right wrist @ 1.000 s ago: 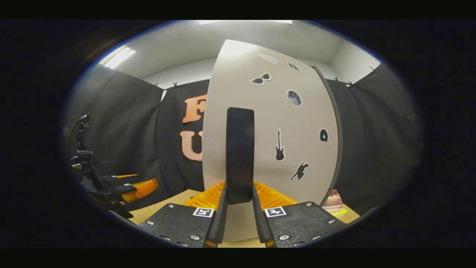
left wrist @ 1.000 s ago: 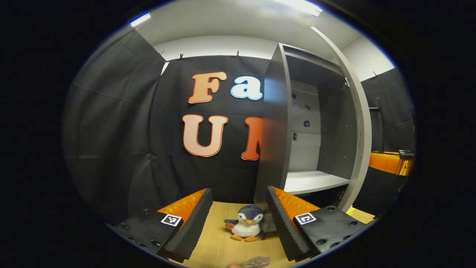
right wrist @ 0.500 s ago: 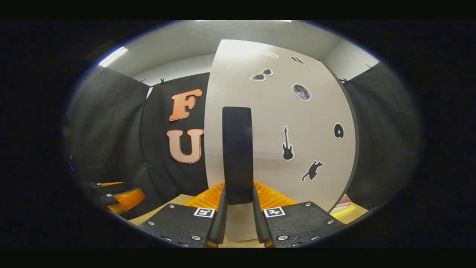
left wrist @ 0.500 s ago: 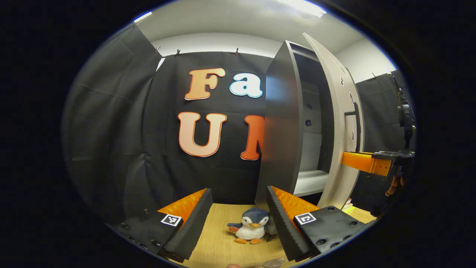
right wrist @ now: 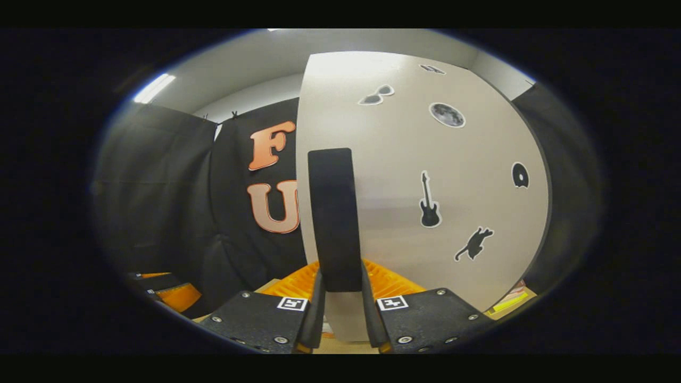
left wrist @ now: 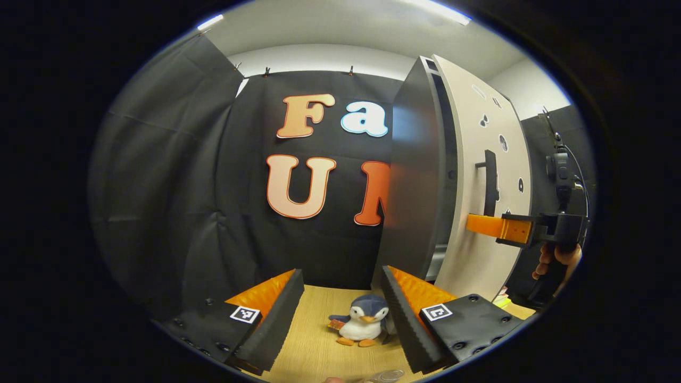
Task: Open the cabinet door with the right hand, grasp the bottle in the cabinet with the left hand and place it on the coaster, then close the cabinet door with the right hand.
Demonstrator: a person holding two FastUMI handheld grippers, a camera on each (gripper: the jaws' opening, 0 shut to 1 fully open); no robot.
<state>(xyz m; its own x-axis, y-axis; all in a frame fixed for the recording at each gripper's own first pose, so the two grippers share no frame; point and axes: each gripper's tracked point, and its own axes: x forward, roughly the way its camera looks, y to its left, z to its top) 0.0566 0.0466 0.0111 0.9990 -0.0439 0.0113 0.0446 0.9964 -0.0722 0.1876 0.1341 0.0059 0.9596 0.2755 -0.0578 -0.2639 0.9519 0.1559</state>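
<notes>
The grey cabinet (left wrist: 415,186) stands on the right, and its pale sticker-covered door (left wrist: 479,213) leaves only a narrow gap. My right gripper (right wrist: 341,279) is shut on the door's black upright handle (right wrist: 332,218). It is also in the left gripper view, as orange fingers (left wrist: 500,227) on the handle (left wrist: 490,181). My left gripper (left wrist: 341,276) hangs open over the table with nothing between its fingers. A clear round top (left wrist: 384,376), apparently the bottle's, peeks in at the bottom edge below it.
A penguin plush (left wrist: 362,322) sits on the wooden table (left wrist: 314,346) in front of the cabinet's corner. A hand (left wrist: 556,258) holds the right gripper. Books and a yellow item (right wrist: 508,303) lie by the cabinet's right side.
The door has swung towards the cabinet, from wide open with the shelf showing to a narrow gap. My right gripper went with it, still on the handle. The left gripper stayed open.
</notes>
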